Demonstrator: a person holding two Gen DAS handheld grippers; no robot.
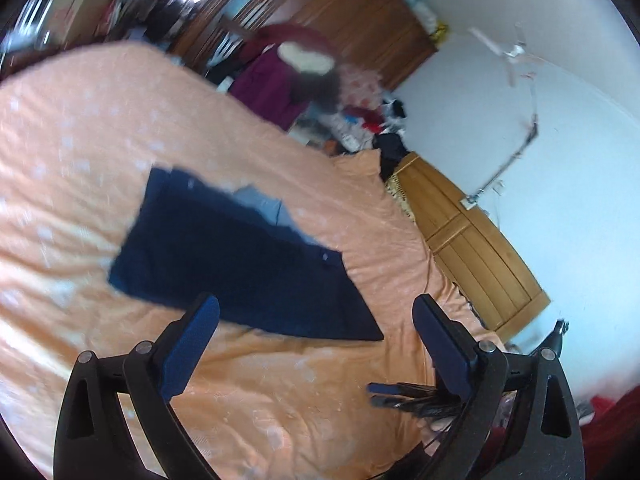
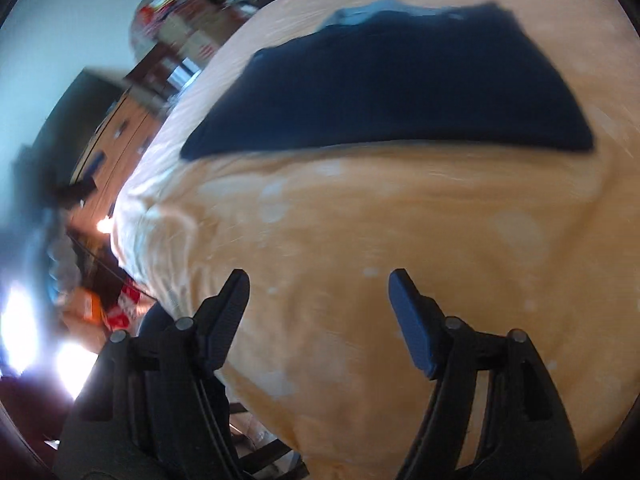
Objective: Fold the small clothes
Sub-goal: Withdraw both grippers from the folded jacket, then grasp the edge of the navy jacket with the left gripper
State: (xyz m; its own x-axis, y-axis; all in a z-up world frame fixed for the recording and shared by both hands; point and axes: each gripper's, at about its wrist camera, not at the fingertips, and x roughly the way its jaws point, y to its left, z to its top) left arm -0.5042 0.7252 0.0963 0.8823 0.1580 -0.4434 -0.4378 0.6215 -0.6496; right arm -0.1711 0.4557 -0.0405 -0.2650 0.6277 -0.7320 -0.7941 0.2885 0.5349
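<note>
Navy garment (image 1: 240,264) lies flat mid-bed (image 1: 80,140), apparently partly folded; further folds judged outstanding. Left gripper (image 1: 316,320) and right gripper (image 2: 318,280): jaws spread, empty, clear of the cloth.

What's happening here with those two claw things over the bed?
A person holds a gripper in each hand above a bed with an orange sheet. A dark blue garment lies flat on it, a lighter blue bit showing at its far edge. The left gripper and the right gripper both have their jaws open and hold nothing; neither touches the garment. Both views are blurred.
</note>
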